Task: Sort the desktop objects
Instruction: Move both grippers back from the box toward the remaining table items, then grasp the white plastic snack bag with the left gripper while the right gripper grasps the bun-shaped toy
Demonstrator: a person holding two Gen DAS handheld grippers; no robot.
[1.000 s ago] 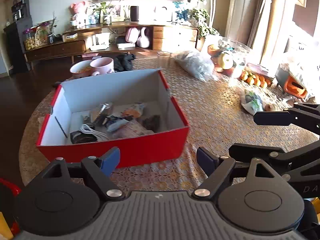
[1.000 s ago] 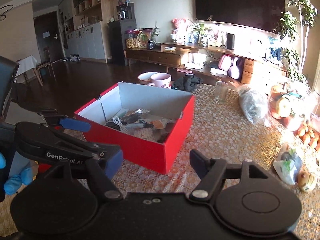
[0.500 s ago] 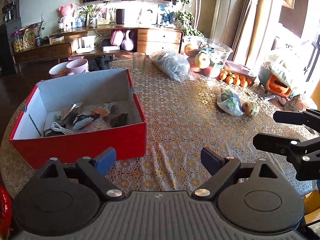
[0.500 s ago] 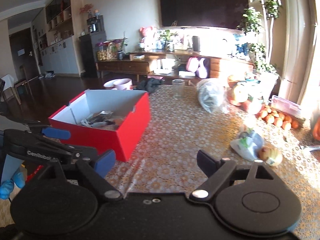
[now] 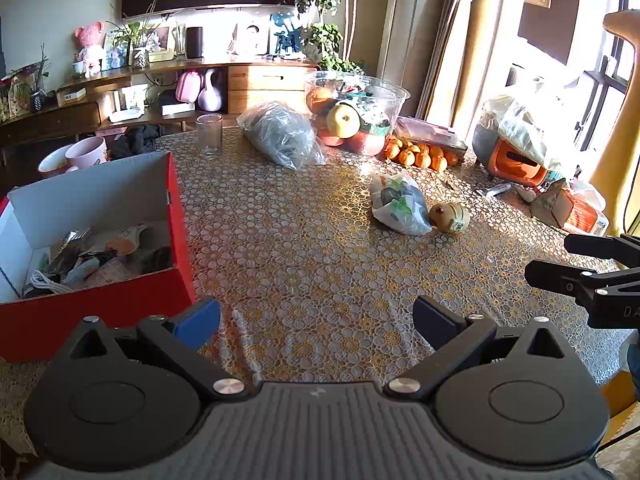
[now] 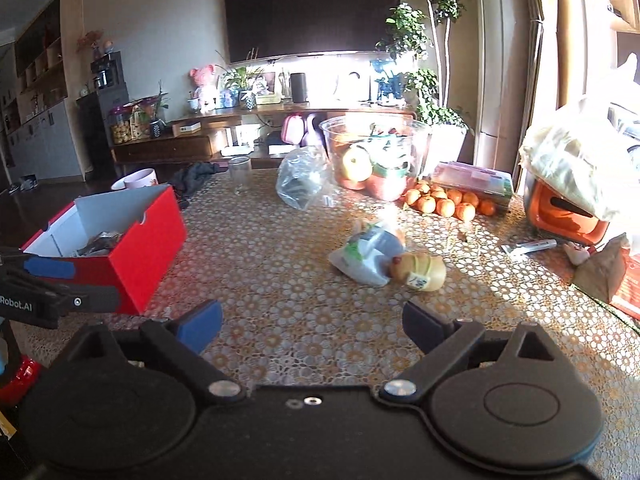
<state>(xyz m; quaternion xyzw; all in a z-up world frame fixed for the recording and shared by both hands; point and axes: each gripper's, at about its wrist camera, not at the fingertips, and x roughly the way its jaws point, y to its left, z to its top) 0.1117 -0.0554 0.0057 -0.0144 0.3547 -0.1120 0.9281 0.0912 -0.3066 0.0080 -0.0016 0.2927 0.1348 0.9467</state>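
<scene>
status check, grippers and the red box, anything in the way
Left gripper and right gripper open, jaws just been opening, nothing between them. Red box part filled. Small bag and wooden toy ahead, bare cloth between.

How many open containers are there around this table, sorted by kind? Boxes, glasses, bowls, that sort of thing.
Red box: 1
Drinking glass: 1
Clear fruit bowl: 1
Pale cup and pale bowl behind the box: 2
Total: 5
</scene>
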